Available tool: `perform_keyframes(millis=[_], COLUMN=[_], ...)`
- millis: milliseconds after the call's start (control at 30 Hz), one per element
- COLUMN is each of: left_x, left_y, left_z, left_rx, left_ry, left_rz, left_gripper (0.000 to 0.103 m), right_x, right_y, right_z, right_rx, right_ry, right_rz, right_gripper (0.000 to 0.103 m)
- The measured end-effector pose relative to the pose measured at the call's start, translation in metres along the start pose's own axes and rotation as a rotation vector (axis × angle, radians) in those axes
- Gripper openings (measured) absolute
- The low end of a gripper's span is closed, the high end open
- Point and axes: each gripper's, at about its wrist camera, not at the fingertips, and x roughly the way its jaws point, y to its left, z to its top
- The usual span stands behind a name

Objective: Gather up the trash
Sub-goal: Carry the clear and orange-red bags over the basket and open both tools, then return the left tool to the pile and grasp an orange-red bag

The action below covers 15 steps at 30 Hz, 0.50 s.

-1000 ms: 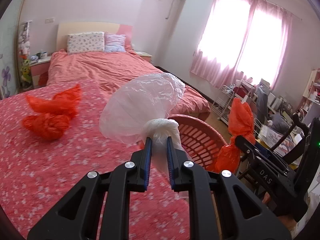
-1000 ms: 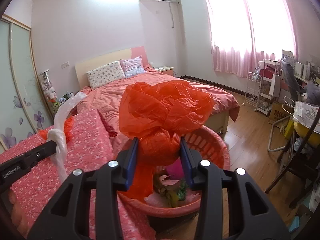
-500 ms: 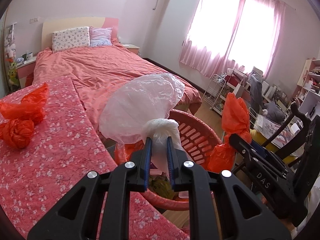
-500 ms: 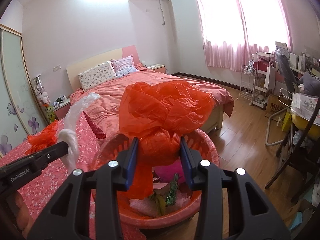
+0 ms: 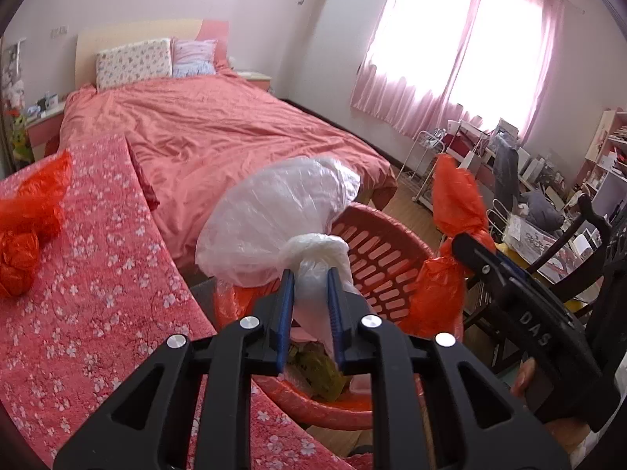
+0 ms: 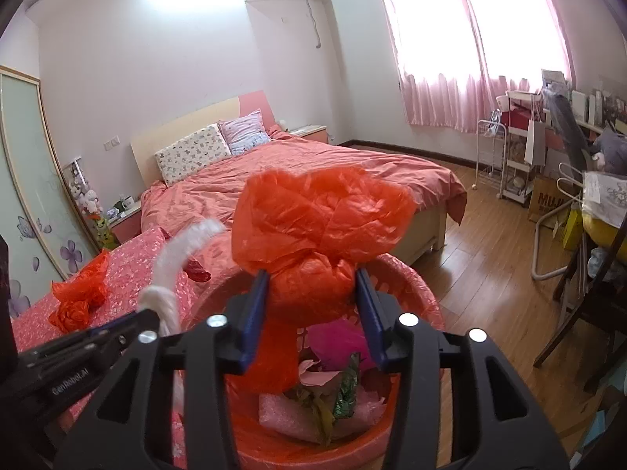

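My left gripper (image 5: pixel 310 274) is shut on a knotted clear white plastic bag (image 5: pixel 274 219) and holds it over the near rim of a red slotted basket (image 5: pixel 384 250). My right gripper (image 6: pixel 312 278) is shut on a crumpled red plastic bag (image 6: pixel 321 215), held above the same basket (image 6: pixel 415 286), which holds wrappers and pink scraps (image 6: pixel 325 391). The right gripper with its red bag (image 5: pixel 458 203) shows at the right of the left wrist view. Another red bag (image 5: pixel 27 223) lies on the flowered red cloth (image 5: pixel 98 313).
A bed with a pink cover (image 5: pixel 219 137) stands beyond the basket. A chair and cluttered desk (image 6: pixel 595 243) stand at the right on the wooden floor (image 6: pixel 490 254). A white rack (image 6: pixel 513 149) stands by the curtained window.
Both grippers moved right, off the flowered cloth and over the basket, each still holding its bag. The spare red bag slid to the left edge of the left wrist view.
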Motion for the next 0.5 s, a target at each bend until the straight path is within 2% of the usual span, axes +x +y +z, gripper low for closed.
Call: perform_keyframes(millis=[33,100,233,333,500], left_x=[0.002,0.004,0.003,-0.003,-0.016], left_y=[0.002,0.006,0.014,0.023,0.042], left_z=[-0.001,-0.003,-0.008,-0.013,-0.018], left_rx=[-0.006,-0.019,-0.035,-0.036,-0.019], left_ry=[0.009,0.022,0.032,0.024,0.011], left_rz=[0.003,0.018,0.055,0.109,0.196], left_gripper=[0.024,0.039,0.045,0.054,0.06], right_x=[0.002,0.004,0.001,-0.002,-0.004], right_y=[-0.001,-0.001,0.0,0.003,0.01], right_z=[0.0,0.0,-0.003,-0.006,-0.01], right_rx=[0.006,0.01,0.011,-0.012,-0.044], right_ry=[0.003,0.008,0.001,-0.007,-0.007], right_rz=[0.003,0.003,-0.005,-0.023,-0.035], right_gripper=[0.05,0.054,0.065,0.072,0.076])
